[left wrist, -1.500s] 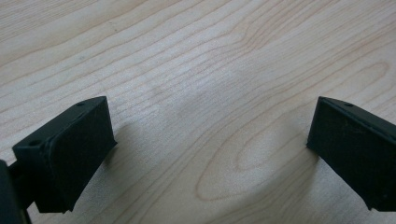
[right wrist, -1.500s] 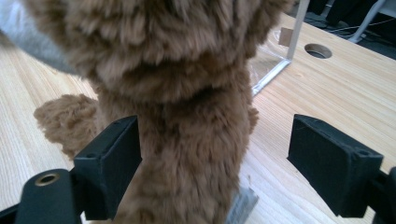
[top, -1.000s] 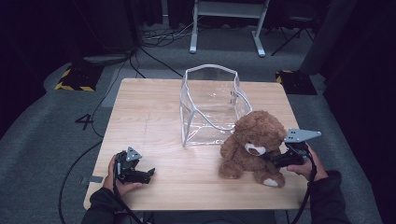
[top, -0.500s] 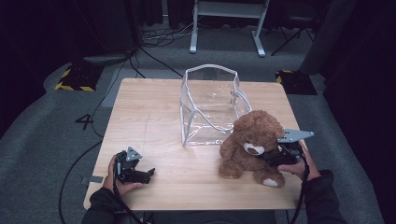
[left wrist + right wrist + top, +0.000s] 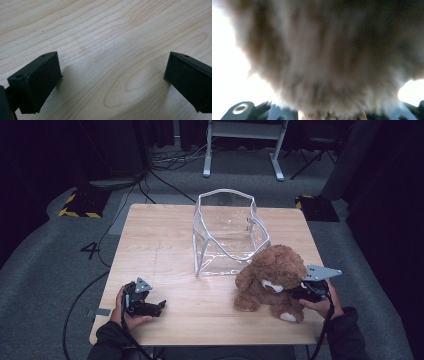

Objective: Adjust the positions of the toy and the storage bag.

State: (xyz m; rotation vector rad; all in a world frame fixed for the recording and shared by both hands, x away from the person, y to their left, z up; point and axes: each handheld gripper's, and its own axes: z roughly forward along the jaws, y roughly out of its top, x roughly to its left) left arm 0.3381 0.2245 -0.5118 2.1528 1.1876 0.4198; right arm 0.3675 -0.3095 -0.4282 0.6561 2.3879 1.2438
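Note:
A brown teddy bear [image 5: 272,275] sits on the wooden table [image 5: 160,245] at the front right, just in front of a clear plastic bag [image 5: 227,232] that stands open. My right gripper [image 5: 299,292] is pressed into the bear's right side, its jaws buried in fur. In the right gripper view, blurred brown fur of the teddy bear [image 5: 332,62] covers the jaws. My left gripper [image 5: 157,307] rests low on the table at the front left. Its jaws are spread wide over bare wood, so the left gripper [image 5: 112,82] is open and holds nothing.
Grey carpet with black cables surrounds the table. A white stand's legs [image 5: 240,150] rise beyond the far edge, and yellow-black striped blocks [image 5: 77,207] lie on the floor at the back left and right. Bare wood spans the table's left half.
My right gripper has pushed a little leftward and deeper into the bear's side. The bear has barely shifted. My left gripper has stayed put.

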